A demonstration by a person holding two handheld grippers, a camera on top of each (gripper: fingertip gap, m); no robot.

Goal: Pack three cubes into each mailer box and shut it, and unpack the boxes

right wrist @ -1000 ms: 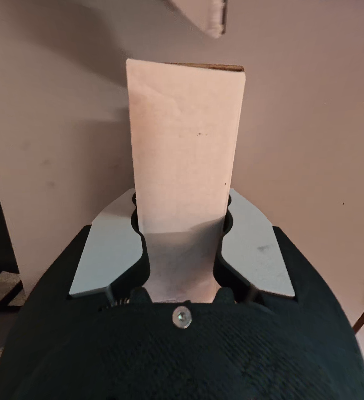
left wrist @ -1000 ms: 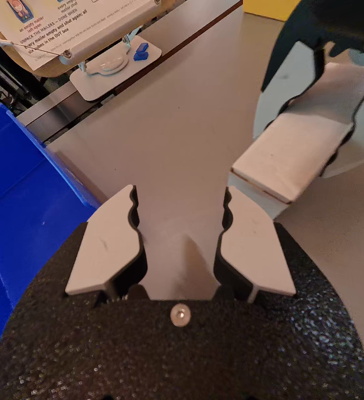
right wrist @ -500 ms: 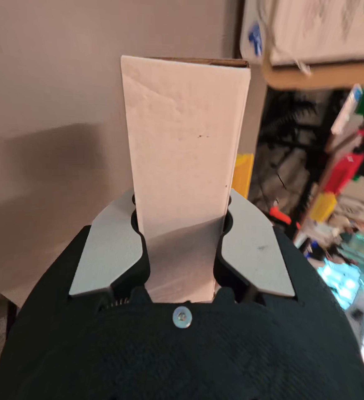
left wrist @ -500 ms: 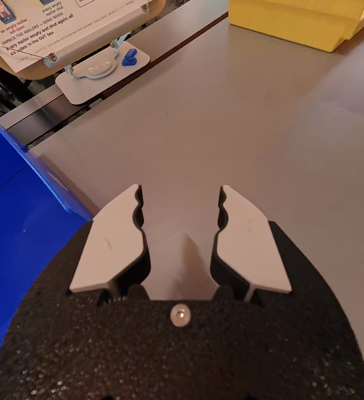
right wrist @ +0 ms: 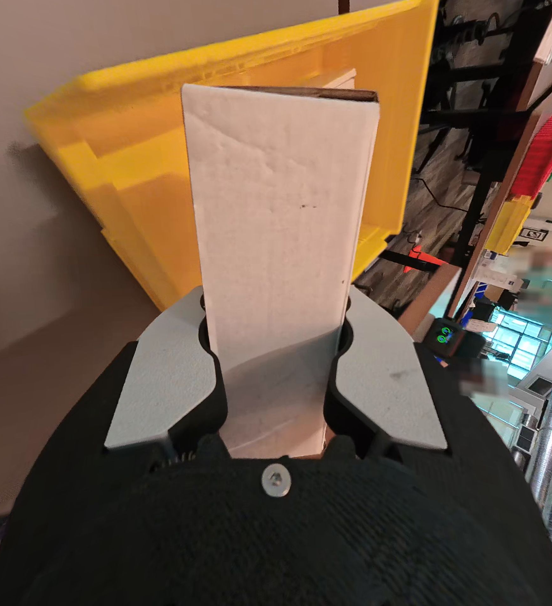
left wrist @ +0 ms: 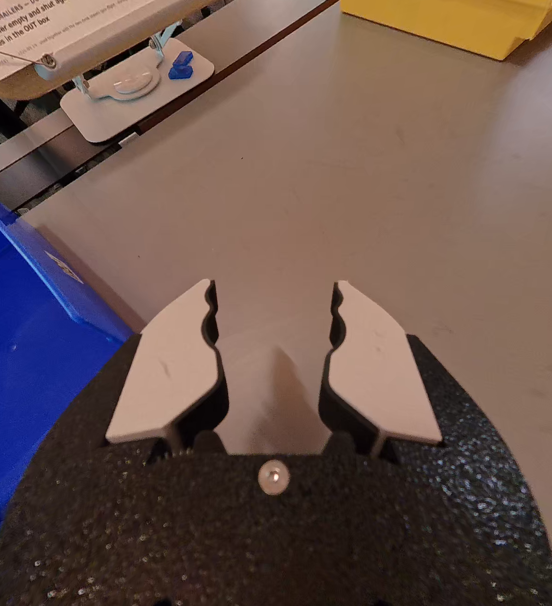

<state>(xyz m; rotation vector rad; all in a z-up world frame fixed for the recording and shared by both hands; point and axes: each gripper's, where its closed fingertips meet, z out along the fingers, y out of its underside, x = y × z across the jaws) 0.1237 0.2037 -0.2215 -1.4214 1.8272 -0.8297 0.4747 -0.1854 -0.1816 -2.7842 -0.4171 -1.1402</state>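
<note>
My right gripper [right wrist: 276, 298] is shut on a white mailer box [right wrist: 278, 213], gripping its two sides; the box sticks out forward, closed, in front of a yellow bin [right wrist: 399, 108]. A second white box [right wrist: 343, 82] peeks out inside that bin behind the held one. My left gripper [left wrist: 274, 288] is open and empty, held above the grey table [left wrist: 333, 196]. No cubes are in view.
A blue bin [left wrist: 22, 328] sits at the table's left edge beside my left gripper. A yellow bin [left wrist: 448, 29] stands at the far right. An instruction sheet on a stand [left wrist: 130, 88] is beyond the table's far edge. Shelving [right wrist: 514, 164] lies right of the yellow bin. About 55 cm separates my left fingertips from my right.
My right gripper has swung right with the mailer box, from over the bare table to in front of the yellow bin. It has left the left wrist view. My left gripper stays open.
</note>
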